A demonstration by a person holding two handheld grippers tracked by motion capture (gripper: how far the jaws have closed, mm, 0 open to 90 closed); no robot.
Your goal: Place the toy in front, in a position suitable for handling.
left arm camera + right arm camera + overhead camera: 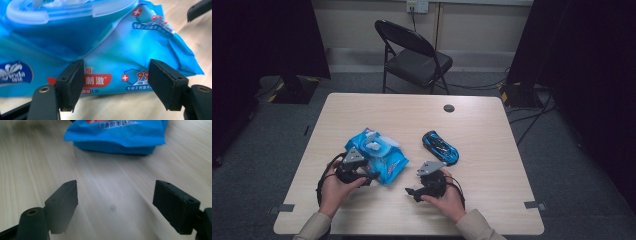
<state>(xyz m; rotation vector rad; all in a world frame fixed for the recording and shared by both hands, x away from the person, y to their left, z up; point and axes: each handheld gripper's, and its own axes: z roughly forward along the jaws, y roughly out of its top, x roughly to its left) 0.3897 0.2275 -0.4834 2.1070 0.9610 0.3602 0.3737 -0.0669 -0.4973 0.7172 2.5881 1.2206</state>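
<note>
A blue wet-wipe pack (377, 152) with a white flip lid lies left of the table's middle. A blue and black toy car (440, 147) rests to its right. My left gripper (371, 176) is at the pack's near edge, held by a hand. In the left gripper view, the left gripper (116, 72) stands open with the pack (100, 37) just beyond its pads, which do not press on it. My right gripper (412, 191) points left over bare wood, near the pack's right corner. In the right gripper view, the right gripper (115, 192) is open and empty, with the pack (117, 135) farther off.
A black folding chair (414, 55) stands behind the wooden table (492, 200). A dark round grommet (449, 108) sits near the far edge. Tape marks (286, 207) are at the near corners. Cables run across the floor at the right.
</note>
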